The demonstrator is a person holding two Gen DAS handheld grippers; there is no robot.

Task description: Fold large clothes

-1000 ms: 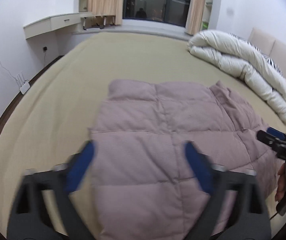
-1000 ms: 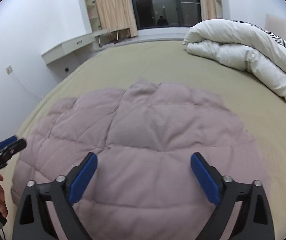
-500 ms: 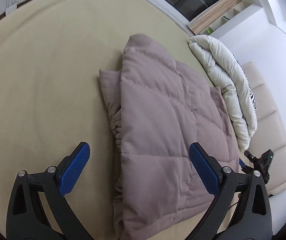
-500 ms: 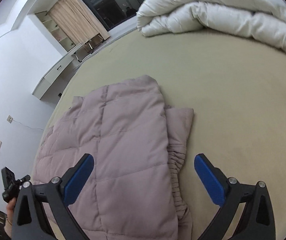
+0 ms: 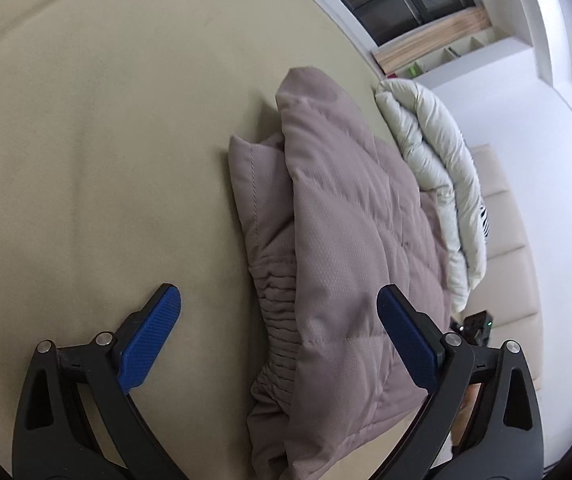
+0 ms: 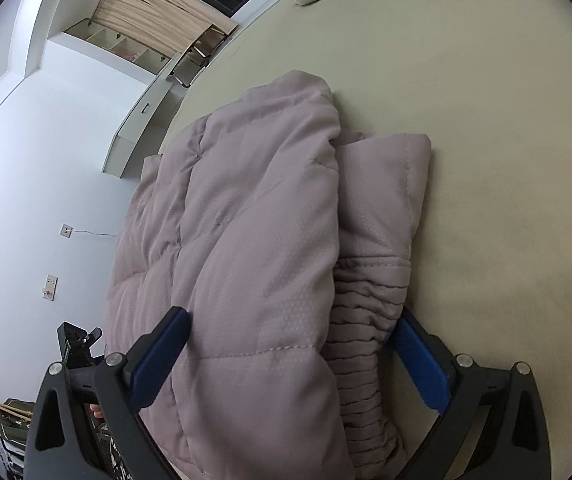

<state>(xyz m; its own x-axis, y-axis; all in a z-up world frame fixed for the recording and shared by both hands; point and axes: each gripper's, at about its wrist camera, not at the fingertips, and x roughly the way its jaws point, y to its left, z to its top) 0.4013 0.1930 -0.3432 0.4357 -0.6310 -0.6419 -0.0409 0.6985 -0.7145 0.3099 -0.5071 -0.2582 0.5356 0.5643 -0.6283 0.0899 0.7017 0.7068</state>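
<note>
Jacket [image 5: 338, 248]: one, mauve, quilted, folded, flat on the bed [image 5: 86, 152]. Left view: centre to 5 o'clock. Right view: centre to 6 o'clock.
Jacket edges: folded edge with ribbed cuff [image 6: 362, 344] faces bare bed on each side; sleeve layer sticks out under the top panel.
Open room: wide bare bed at 9–12 o'clock in left view, at 1–4 o'clock in right view.
Left gripper [image 5: 278, 340]: fingers wide apart, holding nothing; the pair frames the cuffed edge, left finger [image 5: 148, 340] in front of bare sheet, right one in front of the jacket.
Right gripper [image 6: 286, 364]: fingers wide apart, one either side of the near end of the jacket, cuff between them; contact cannot be told, no clamp visible.
Duvet [image 5: 438, 184]: one, white, rolled, just behind the jacket at 2 o'clock in left view; cut off at 12 o'clock in right view.
Hidden: jacket's near end cut off by the frame in both views; far side of it behind the fold.
Hard to make out: other gripper's body shows only as a dark bit at each view's lower edge; a bit of a hand behind the right gripper.
Count: 1 jacket, 1 duvet, 2 grippers.
</note>
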